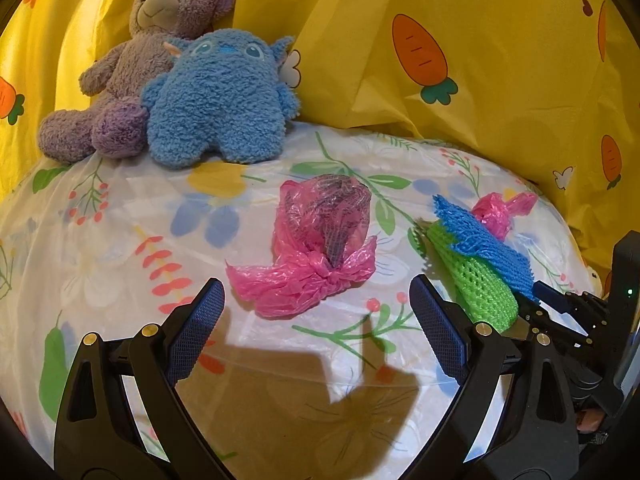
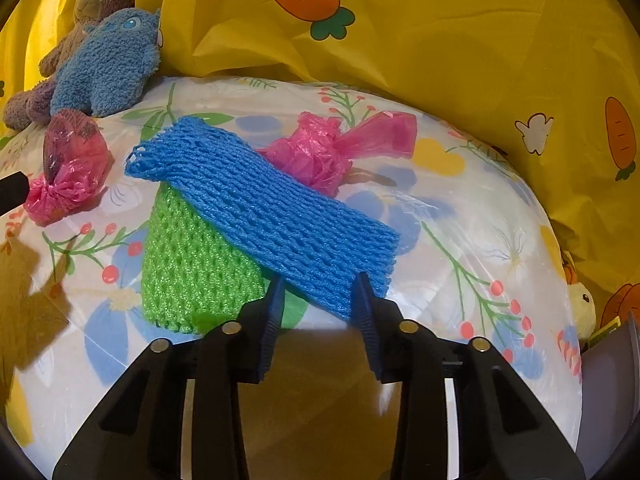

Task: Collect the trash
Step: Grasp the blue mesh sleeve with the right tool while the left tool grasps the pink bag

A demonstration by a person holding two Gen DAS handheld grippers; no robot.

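A knotted pink plastic bag (image 1: 320, 248) with dark netting inside lies on the floral cloth, just ahead of my open, empty left gripper (image 1: 316, 300). It shows at the left in the right wrist view (image 2: 68, 168). A blue foam net (image 2: 264, 208) lies across a green foam net (image 2: 192, 264); both show in the left wrist view, blue (image 1: 480, 240) over green (image 1: 476, 280). My right gripper (image 2: 320, 292) is open with the blue net's near edge between its fingertips. A second pink bag (image 2: 328, 152) lies behind the nets, and shows in the left wrist view (image 1: 500, 212).
A purple teddy bear (image 1: 132, 64) and a blue plush toy (image 1: 216, 96) sit at the back left of the floral table cloth (image 1: 120, 240). A yellow carrot-print sheet (image 1: 480, 60) hangs behind. A grey container edge (image 2: 616, 368) shows at the right.
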